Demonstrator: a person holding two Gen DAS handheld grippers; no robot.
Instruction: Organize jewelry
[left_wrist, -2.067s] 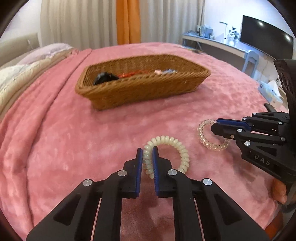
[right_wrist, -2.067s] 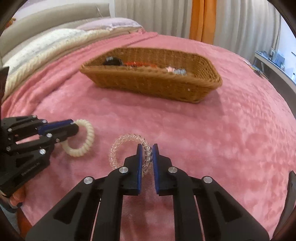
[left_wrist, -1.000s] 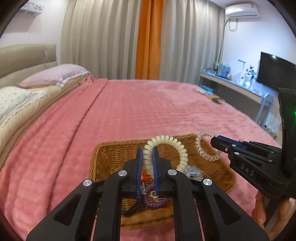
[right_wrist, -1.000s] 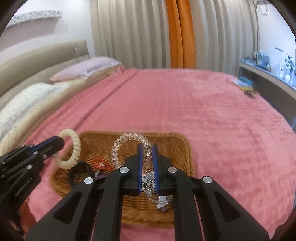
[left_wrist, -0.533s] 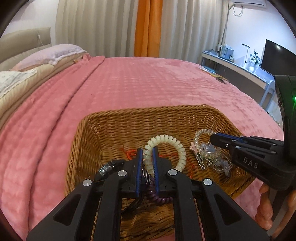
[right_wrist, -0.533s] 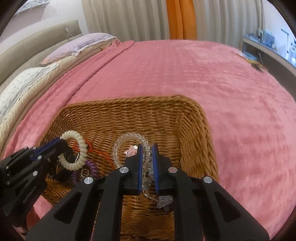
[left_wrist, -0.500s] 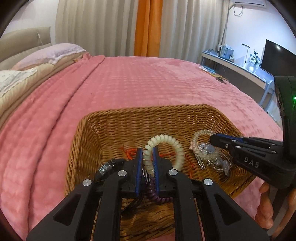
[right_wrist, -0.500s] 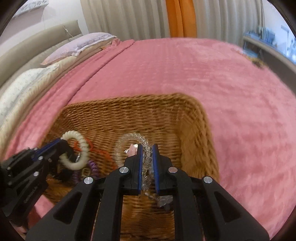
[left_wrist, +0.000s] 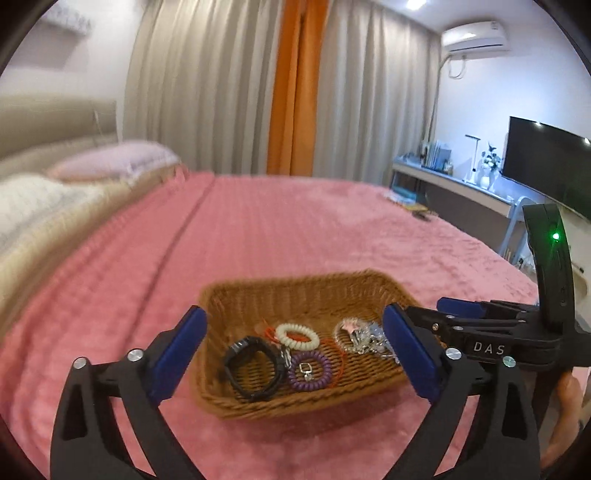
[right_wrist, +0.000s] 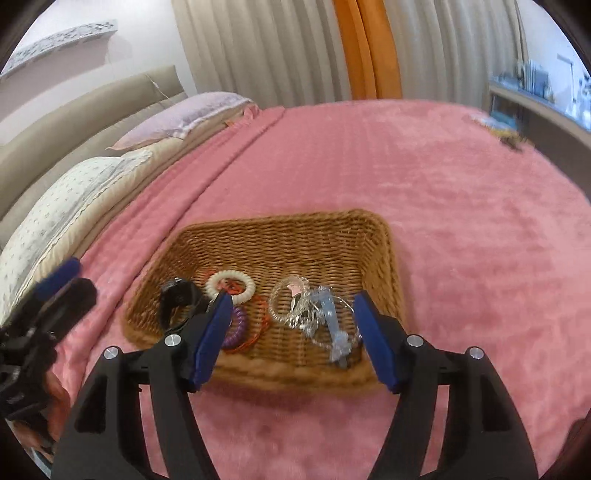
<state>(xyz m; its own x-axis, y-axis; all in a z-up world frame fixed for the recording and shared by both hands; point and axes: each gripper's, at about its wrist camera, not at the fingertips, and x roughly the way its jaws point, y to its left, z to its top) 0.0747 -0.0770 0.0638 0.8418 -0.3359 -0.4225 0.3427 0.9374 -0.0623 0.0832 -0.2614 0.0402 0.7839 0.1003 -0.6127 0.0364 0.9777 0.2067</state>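
Release is done since half a second ago: left tool (left_wrist: 291, 350) and right tool (right_wrist: 291, 339), then clamped on the rings, now gape wide and empty above the wicker basket (right_wrist: 384, 236), where cream coil bracelet (left_wrist: 297, 335) and clear coil bracelet (right_wrist: 290, 299) lie inside.

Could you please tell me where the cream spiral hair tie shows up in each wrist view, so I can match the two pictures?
Left wrist: cream spiral hair tie lies mid-basket, behind the purple coil.
Right wrist: it lies in the basket's left half, above the left fingertip.
Shared landmark: the wicker basket, with the black watch beside the tie.
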